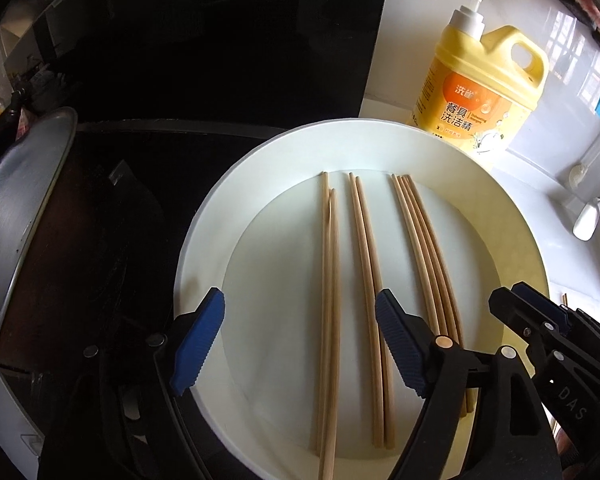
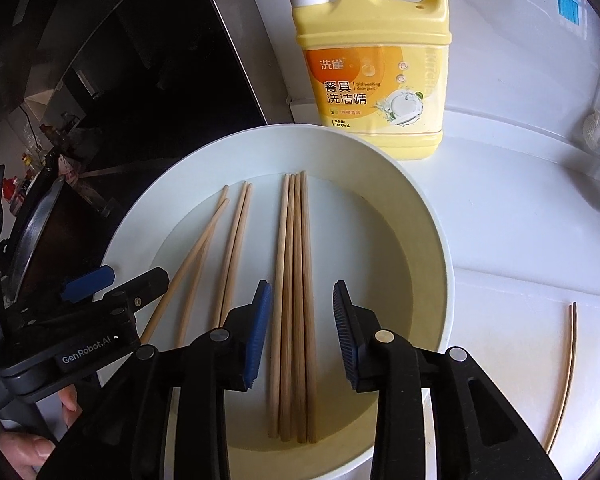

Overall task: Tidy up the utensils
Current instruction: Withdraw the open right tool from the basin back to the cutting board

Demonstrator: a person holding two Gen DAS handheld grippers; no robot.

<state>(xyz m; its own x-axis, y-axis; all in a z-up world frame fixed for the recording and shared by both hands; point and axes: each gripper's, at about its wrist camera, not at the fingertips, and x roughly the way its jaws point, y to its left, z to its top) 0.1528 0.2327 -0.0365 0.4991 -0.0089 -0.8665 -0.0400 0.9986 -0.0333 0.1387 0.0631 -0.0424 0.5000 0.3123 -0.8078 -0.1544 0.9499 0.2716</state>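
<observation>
Hovering over the white plate (image 2: pixel 432 248) on the desk (image 2: pixel 500 240), both grippers are standing open and empty — left gripper (image 1: pixel 300 320) wide, right gripper (image 2: pixel 302 312) narrower, straddling the chopsticks (image 2: pixel 294 300). Closing carelessly is risking scattering the neat groups — round sticks are rolling easily.

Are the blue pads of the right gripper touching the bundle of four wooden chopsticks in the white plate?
Apart. The right wrist view shows the right gripper open, with white plate visible between each pad and the four wooden chopsticks.
</observation>
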